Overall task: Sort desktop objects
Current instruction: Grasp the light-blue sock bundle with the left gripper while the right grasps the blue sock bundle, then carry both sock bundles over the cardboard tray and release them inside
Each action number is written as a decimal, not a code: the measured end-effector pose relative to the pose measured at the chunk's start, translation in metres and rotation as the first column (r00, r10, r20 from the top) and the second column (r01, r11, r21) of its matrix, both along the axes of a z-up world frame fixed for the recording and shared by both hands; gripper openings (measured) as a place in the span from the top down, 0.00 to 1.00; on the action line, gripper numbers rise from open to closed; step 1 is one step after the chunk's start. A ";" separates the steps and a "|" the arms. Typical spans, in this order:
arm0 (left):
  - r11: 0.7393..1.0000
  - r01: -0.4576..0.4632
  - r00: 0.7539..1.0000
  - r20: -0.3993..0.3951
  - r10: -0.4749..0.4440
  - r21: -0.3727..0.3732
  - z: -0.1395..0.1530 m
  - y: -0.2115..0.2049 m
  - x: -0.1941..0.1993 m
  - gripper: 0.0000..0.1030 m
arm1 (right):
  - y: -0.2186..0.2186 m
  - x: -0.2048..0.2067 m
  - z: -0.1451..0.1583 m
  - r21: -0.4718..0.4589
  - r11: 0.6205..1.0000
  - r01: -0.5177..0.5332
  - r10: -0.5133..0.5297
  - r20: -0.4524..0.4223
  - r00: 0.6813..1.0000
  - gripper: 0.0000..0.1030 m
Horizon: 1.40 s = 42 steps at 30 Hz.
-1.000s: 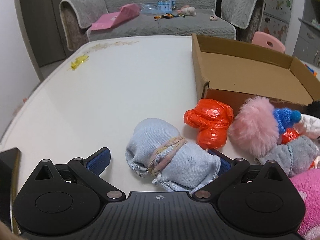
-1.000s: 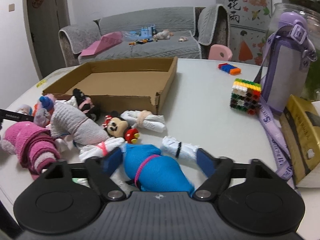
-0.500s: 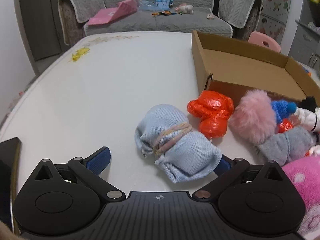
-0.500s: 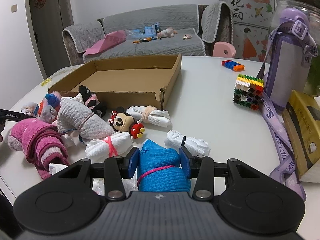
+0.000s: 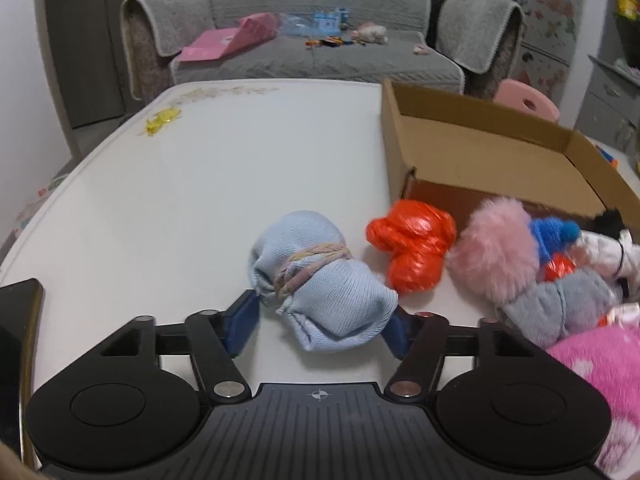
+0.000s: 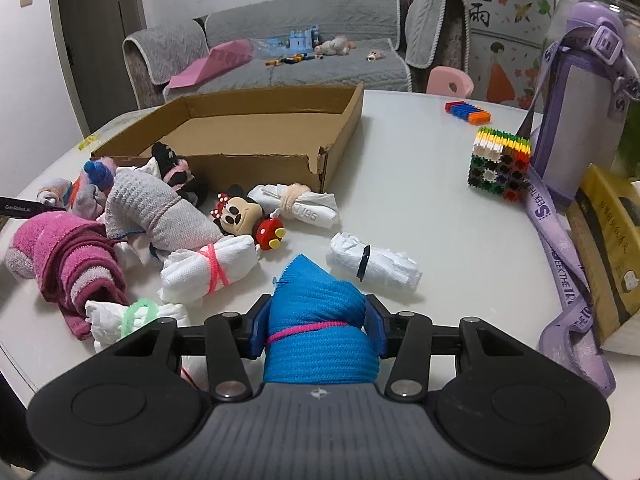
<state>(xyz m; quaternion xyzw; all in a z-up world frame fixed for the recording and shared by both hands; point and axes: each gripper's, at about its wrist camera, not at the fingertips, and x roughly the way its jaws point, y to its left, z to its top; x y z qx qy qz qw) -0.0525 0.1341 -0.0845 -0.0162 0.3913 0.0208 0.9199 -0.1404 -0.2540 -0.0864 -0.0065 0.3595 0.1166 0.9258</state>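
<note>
Our right gripper (image 6: 318, 330) is now clamped on the bright blue sock roll (image 6: 320, 320), its pads pressed into both sides where a second ago they stood wide apart around it; the roll looks lifted slightly toward the camera, so we judge the grasp made and the carry to the cardboard box (image 6: 340, 136) next. Our left gripper (image 5: 320, 322) has drawn its pads in around the pale blue sock bundle (image 5: 320, 280), which lay beside a spread gripper a second ago; the right pad touches the cloth, the left pad sits at its edge, and we cannot tell whether the pinch is complete. The bundle rests on the white table (image 5: 200, 180), near the box's front corner. Beside it lie an orange plastic wad (image 5: 412, 252) and a pink pompom (image 5: 492, 252), close enough to be dragged along. On the right side, white tissue rolls (image 6: 372, 266), a mouse figurine (image 6: 240, 214), a grey sock (image 6: 160, 212) and a magenta towel (image 6: 68, 260) crowd the path to the box, whose near wall must be cleared. A purple bottle (image 6: 580, 100) and a block cube (image 6: 500, 160) stand well apart.
</note>
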 end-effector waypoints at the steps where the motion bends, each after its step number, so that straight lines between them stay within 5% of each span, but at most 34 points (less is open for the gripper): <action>1: 1.000 -0.001 1.000 0.004 0.001 -0.018 0.000 0.002 0.000 0.35 | 0.000 0.000 0.001 0.000 1.000 -0.001 0.001 0.003 1.000 0.57; 8: 1.000 -0.001 1.000 0.029 0.002 -0.031 0.006 0.002 -0.005 0.52 | -0.003 -0.003 0.011 0.038 0.999 -0.004 0.002 0.040 0.999 0.58; 17: 0.998 0.029 0.992 0.123 -0.035 0.051 0.040 -0.013 -0.026 0.52 | -0.007 -0.004 0.025 0.080 0.997 -0.012 0.005 0.090 0.996 0.58; 29: 0.997 0.058 0.970 0.231 -0.069 0.054 0.077 -0.022 -0.050 0.53 | -0.009 -0.004 0.034 0.107 0.994 -0.011 -0.003 0.126 0.992 0.58; 42: 0.990 0.138 0.929 0.342 -0.142 0.034 0.140 -0.053 -0.021 0.53 | -0.006 0.026 0.105 0.149 0.988 -0.041 0.003 0.244 0.970 0.58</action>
